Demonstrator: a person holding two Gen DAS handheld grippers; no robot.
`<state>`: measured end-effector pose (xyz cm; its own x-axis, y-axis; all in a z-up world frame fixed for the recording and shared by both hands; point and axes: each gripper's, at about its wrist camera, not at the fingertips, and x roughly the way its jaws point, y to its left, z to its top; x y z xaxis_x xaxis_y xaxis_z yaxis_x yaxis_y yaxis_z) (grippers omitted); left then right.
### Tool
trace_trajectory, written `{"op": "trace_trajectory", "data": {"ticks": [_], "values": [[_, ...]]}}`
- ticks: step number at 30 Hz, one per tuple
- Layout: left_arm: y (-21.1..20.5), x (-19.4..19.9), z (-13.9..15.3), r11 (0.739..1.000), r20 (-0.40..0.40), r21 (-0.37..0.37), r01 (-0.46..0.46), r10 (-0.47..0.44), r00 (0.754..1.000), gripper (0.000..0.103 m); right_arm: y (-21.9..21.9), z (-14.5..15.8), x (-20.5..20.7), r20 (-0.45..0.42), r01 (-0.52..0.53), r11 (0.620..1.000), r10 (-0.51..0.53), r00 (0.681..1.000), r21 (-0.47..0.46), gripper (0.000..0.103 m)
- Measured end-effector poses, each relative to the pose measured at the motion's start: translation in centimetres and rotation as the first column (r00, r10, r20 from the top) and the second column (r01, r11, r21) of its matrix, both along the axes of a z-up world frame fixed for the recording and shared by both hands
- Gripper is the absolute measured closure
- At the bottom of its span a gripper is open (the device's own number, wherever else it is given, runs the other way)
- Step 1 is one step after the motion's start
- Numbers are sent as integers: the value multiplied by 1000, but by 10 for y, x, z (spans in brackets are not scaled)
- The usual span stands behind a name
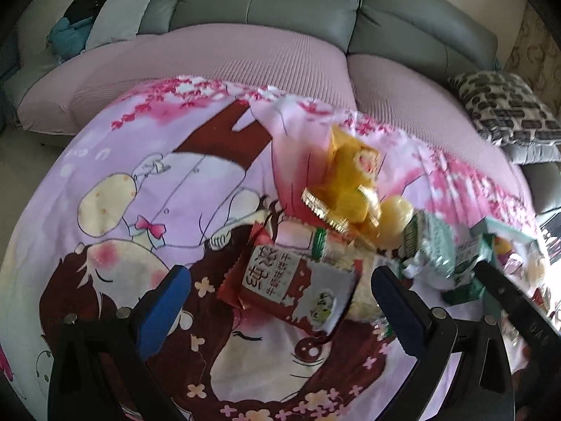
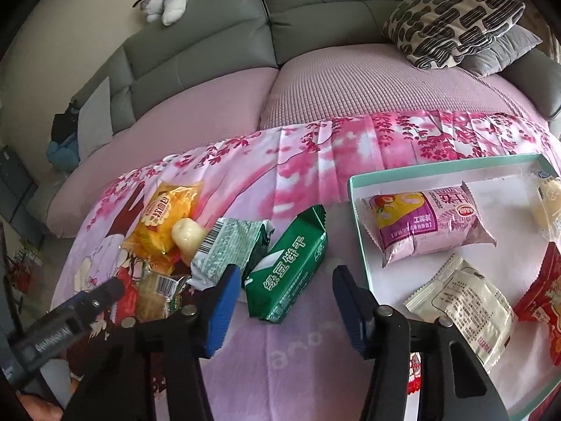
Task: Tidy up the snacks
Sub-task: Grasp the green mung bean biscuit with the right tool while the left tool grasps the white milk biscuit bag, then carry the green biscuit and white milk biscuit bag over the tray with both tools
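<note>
Both grippers, left [image 1: 277,289] & right [image 2: 285,301], gape empty; green pack [image 2: 288,271] lies skewed, prob. slips from pads.

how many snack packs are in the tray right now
4 show: purple pack at the back, white pack in front, red pack and pale pack at the right edge. More may lie out of view.

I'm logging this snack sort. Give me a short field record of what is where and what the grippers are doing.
surface: cartoon blanket
tray: purple packet, white packet, red packet inside
loose pile: green biscuit pack, yellow packet, red snack pack
left gripper: open, empty
right gripper: open, empty, at the green biscuit pack
</note>
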<state>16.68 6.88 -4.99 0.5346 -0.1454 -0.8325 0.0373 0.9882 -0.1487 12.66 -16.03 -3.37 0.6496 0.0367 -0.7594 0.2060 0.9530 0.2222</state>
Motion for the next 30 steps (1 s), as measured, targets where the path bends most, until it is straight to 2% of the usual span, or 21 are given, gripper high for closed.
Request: {"op": "trace_trajectory", "data": {"ticks": [6, 11, 15, 17, 18, 19, 21, 30], "values": [[7, 6, -17, 999, -37, -45, -31, 29, 999, 3, 5, -3, 10, -10, -17, 1000, 17, 1000, -12, 48], [7, 10, -20, 997, -43, -73, -37, 34, 999, 16, 4, -15, 18, -42, -7, 1000, 6, 999, -3, 50], [5, 10, -18, 997, -38, -76, -27, 24, 999, 20, 2, -21, 21, -50, -2, 1000, 1, 999, -15, 59], [5, 10, -18, 994, -42, -109, -21, 17, 999, 30, 1, -21, 20, -47, -2, 1000, 2, 999, -7, 64], [5, 10, -17, 993, -45, -114, -26, 21, 999, 31, -1, -22, 20, -46, -1, 1000, 1, 999, 9, 70], [4, 10, -16, 995, -42, -103, -20, 15, 999, 32, -2, -22, 19, -46, 1, 1000, -1, 999, 15, 75], [1, 9, -15, 996, -39, -92, -12, 8, 999, 33, -2, -20, 17, -39, 5, 1000, -5, 999, 10, 76], [-3, 5, -3, 999, -31, -40, -3, 2, 1000, 34, -7, 5, 2, 12, 19, 999, -19, 1000, 32, 76]]}}
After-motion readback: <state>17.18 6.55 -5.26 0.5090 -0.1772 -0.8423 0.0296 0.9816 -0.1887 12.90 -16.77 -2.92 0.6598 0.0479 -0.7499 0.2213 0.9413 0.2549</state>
